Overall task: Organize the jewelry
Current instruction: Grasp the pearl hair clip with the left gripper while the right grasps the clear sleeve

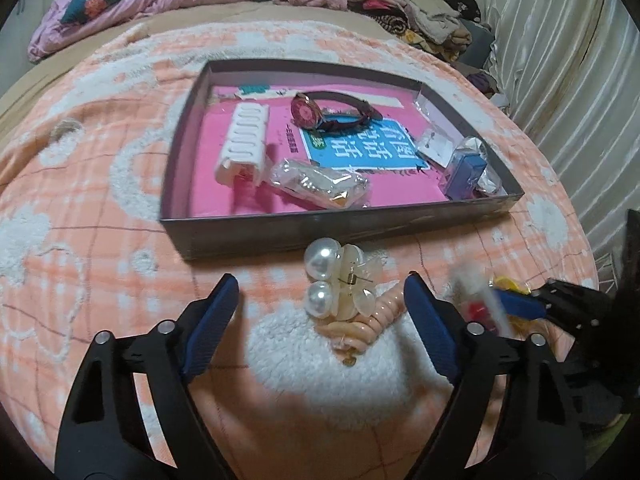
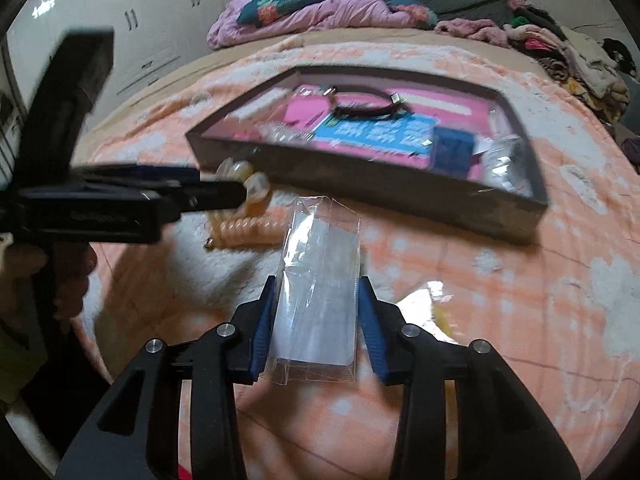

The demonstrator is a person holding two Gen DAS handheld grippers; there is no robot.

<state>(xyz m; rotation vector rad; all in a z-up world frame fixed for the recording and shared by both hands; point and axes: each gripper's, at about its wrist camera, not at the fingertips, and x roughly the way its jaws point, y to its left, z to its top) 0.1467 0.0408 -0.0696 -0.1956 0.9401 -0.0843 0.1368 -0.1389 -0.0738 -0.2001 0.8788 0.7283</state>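
A pearl hair clip (image 1: 336,280) with translucent petals lies on the peach blanket, atop a peach coil hair tie (image 1: 360,324). My left gripper (image 1: 320,280) is open, one finger on each side of the clip, pads apart from it. In the right wrist view the left gripper (image 2: 224,196) reaches in from the left over the clip (image 2: 248,184). My right gripper (image 2: 318,280) is shut on a clear plastic packet (image 2: 320,288), whose edges meet both blue pads. The dark grey tray (image 1: 320,236) with pink lining lies just beyond.
The tray holds a white comb clip (image 1: 242,140), a red-faced watch (image 1: 316,114), a clear bag of gold pieces (image 1: 320,184) and a blue box (image 1: 466,168). Yellow and red bits (image 1: 504,284) lie by the right gripper. Clothes (image 1: 420,12) pile at the bed's far side.
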